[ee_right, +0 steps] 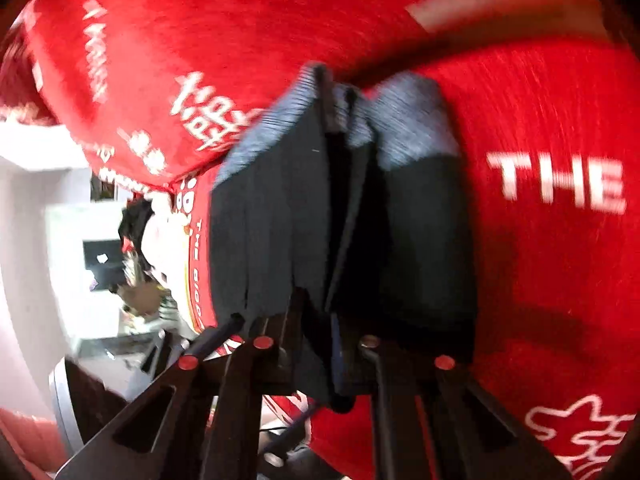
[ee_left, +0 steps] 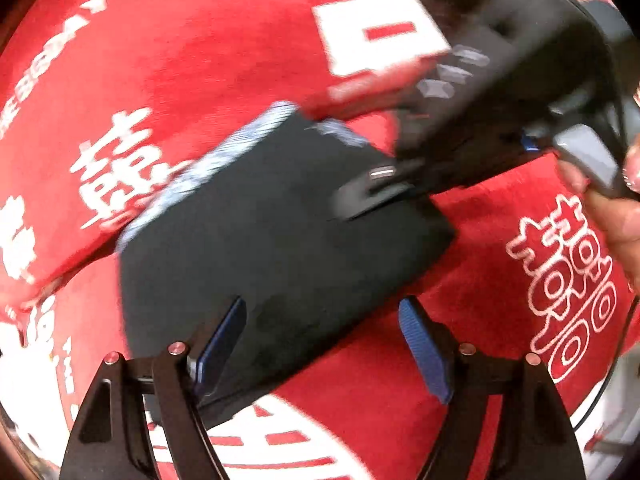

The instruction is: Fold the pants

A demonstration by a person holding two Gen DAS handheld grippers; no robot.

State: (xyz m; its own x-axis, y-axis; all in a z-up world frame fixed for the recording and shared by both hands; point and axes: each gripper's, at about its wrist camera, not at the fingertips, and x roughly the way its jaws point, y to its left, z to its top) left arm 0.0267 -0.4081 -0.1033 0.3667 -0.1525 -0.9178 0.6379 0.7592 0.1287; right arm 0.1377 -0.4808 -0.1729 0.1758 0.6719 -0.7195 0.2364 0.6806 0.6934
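Pants [ee_left: 280,240]: dark fabric with a grey ribbed waistband, folded into a thick stack, lying on the red cloth in the left wrist view; in the right wrist view the layers [ee_right: 360,208] are hanging edge-on in front of the camera.
Left gripper [ee_left: 322,328]: hovering over the near edge of the stack, blue-padded jaws standing wide apart, gripping nothing.
Right gripper [ee_right: 320,344]: jaws pinching close on the pants' layered edge; its body is showing blurred in the left wrist view [ee_left: 492,80], with the person's hand [ee_left: 616,216] on it.
Surface: red cloth [ee_left: 180,60] with white lettering and characters, covering the bench.
Room: pale walls and blurred clutter [ee_right: 120,272] showing beyond the cloth's edge.
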